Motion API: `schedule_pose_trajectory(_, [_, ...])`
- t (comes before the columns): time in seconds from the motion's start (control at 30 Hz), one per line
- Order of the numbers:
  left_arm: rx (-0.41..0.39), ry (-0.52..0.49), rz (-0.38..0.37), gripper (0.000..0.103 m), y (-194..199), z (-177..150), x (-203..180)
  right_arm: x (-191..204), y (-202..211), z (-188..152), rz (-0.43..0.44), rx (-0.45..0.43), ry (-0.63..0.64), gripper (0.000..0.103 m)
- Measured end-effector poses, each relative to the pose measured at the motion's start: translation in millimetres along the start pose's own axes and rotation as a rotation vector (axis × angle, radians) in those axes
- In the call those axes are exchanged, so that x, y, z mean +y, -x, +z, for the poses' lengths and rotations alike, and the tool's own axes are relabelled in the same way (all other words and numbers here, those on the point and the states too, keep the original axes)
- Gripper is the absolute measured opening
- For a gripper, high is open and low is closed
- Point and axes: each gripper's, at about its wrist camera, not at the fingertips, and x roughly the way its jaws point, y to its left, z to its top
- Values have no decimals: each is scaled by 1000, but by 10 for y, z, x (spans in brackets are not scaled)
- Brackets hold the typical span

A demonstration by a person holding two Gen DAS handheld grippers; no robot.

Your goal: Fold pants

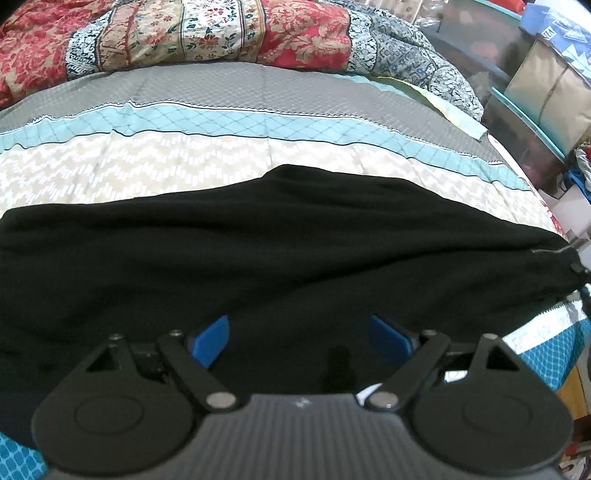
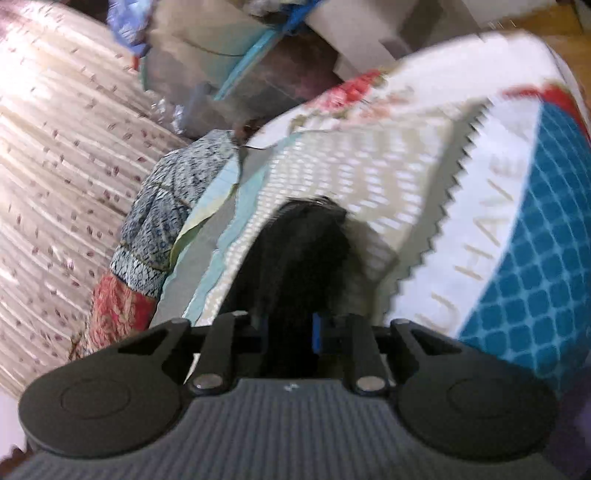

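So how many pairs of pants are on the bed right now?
1. The black pants lie spread across the bedsheet, under the open left gripper; the right gripper pinches one end. Others may lie out of view.

A bed [image 1: 221, 162] is lying under a striped bedspread [image 1: 236, 122] showing grey, teal and cream zigzag bands. A red and blue floral quilt [image 1: 221, 33] is sitting bunched along its far edge. Storage boxes [image 1: 546, 92] are standing beside the bed. A cream curtain [image 2: 55, 184] is hanging nearby.
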Motion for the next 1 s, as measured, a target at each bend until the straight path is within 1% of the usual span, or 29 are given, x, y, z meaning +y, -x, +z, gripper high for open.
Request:
schedule_pose_trajectory(0.1, [-2,19,-7,86,8,-8,65,395,81,-73,34,-10,156,21])
schedule_pose_trajectory(0.2, [-8,38,-13,86,27,-32,154,981,123,-288,66,2,403,21])
schedule_pose_trajectory(0.27, [-11,51,-17,86,52,-60,224,1374,119,-551,99,31,593,21])
schedule_pose_trajectory(0.33, [-15,63,-15,86,78,-82,294,1709,113,-937,135,72,801,21])
schedule_pose_trajectory(0.4, [-19,79,-13,86,111,-110,379,1948,67,-1424,154,136,1004,21])
schedule_pose_trajectory(0.47, [-21,101,-11,86,140,-135,464,2048,-101,-1909,123,219,1154,21])
schedule_pose_trajectory(0.53, [-22,121,-10,86,175,-163,537,2000,-354,-2388,54,339,1286,24])
schedule_pose_trajectory(0.57, [-27,130,-9,86,208,-177,578,1956,-389,-2588,8,309,1376,25])
schedule_pose_trajectory(0.6, [-35,134,-9,86,243,-189,606,1959,-319,-2708,-1,237,1450,26])
schedule_pose_trajectory(0.63, [-47,136,-9,86,288,-204,644,1978,-245,-2780,-14,202,1513,28])
schedule_pose_trajectory(0.67, [-55,138,-8,86,325,-220,683,1988,-191,-2777,-18,197,1531,35])
schedule_pose_trajectory(0.7, [-59,144,-7,86,355,-242,725,1995,-121,-2719,-6,205,1515,42])
schedule_pose_trajectory(0.73, [-61,151,-7,86,373,-260,758,1996,-70,-2611,20,222,1478,56])
schedule_pose_trajectory(0.77, [-61,162,-9,86,388,-285,803,2000,5,-2515,45,238,1434,58])
schedule_pose_trajectory(0.83, [-61,176,-7,86,406,-327,857,2033,113,-2363,102,255,1361,56])
schedule_pose_trajectory(0.9, [-64,185,-9,86,428,-364,880,2090,192,-2294,158,260,1279,54])
schedule_pose_trajectory(0.97, [-69,182,-12,86,462,-394,872,2155,140,-2243,188,262,1175,37])
schedule_pose_trajectory(1.0, [-72,180,-12,86,482,-401,871,2187,84,-2245,192,262,1134,34])
